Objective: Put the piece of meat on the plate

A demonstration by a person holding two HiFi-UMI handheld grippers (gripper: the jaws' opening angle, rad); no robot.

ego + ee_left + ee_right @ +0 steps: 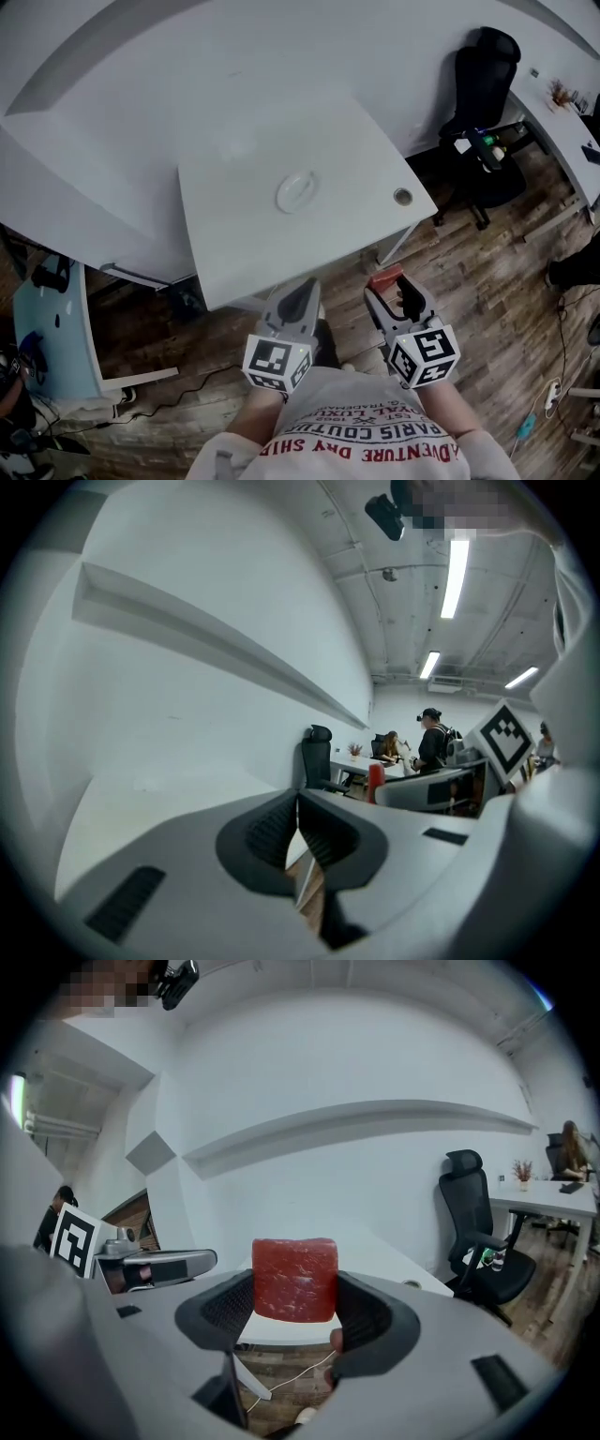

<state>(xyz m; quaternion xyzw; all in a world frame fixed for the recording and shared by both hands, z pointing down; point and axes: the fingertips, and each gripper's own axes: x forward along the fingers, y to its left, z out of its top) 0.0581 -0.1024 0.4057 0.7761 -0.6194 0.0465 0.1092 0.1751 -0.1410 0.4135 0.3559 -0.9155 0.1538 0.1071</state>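
Right gripper [389, 289] clamped on piece of meat [294, 1279]: red block squeezed between both pads, jaws held partly apart by it. It's up in air off near edge of white table [234, 244], over wood floor [487, 309]. Left gripper [298, 832] jaws closed together, nothing in them. Plate [296, 191] mid-table, well apart from meat. Plate pale on white top, rim faint. Head view shows only a sliver of meat past jaws.

The left hand-held gripper [302, 291] is held close before the person's chest, pointing forward, its jaws pressed together with nothing between them. Just beside it, the right hand-held gripper [390, 287] points the same way, its jaws clamped on the piece of meat [294, 1279].
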